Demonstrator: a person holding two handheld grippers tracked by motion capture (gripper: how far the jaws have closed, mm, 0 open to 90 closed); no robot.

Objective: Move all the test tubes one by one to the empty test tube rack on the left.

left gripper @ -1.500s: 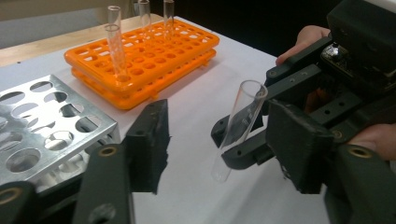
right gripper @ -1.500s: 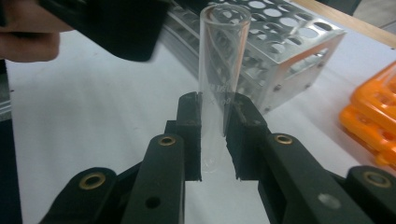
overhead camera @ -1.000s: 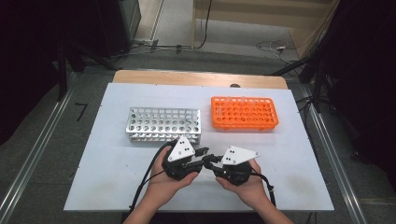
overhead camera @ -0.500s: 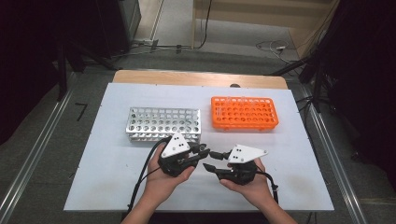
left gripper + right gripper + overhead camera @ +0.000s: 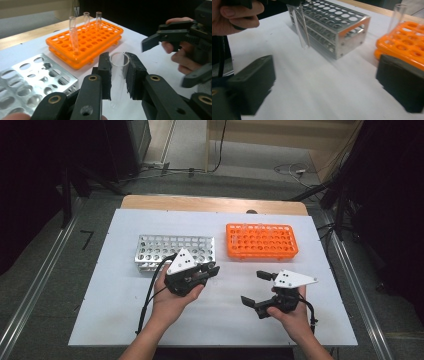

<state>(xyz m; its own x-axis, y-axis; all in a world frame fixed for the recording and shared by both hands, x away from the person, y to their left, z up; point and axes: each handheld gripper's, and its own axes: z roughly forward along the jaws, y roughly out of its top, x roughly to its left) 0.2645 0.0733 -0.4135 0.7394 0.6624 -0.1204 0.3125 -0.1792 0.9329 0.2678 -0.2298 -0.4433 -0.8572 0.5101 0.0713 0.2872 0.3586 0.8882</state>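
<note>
The left gripper [image 5: 117, 72] is clamped on a test tube [image 5: 118, 75], its two black pads pressing the glass from either side just below the rim. The tube is clear, with an open round mouth at the far end and its length running back between the jaws toward the hand. In the right gripper view the same tube [image 5: 300, 27] hangs slanted from the left hand, its rounded closed end lowest and clear of the table [image 5: 317, 87], just in front of the metal rack [image 5: 332, 27].

The right gripper [image 5: 260, 289] has just been opening; its jaws now stand wide apart with nothing between them, and they point toward the left gripper [image 5: 207, 272] across a stretch of bare table. The two tools are near each other but not touching.

In the high view the metal rack [image 5: 172, 251] lies just beyond the left gripper, and the orange rack [image 5: 261, 241] sits to its right, beyond the right gripper. Three more clear tubes [image 5: 86, 21] stand upright in the orange rack.
</note>
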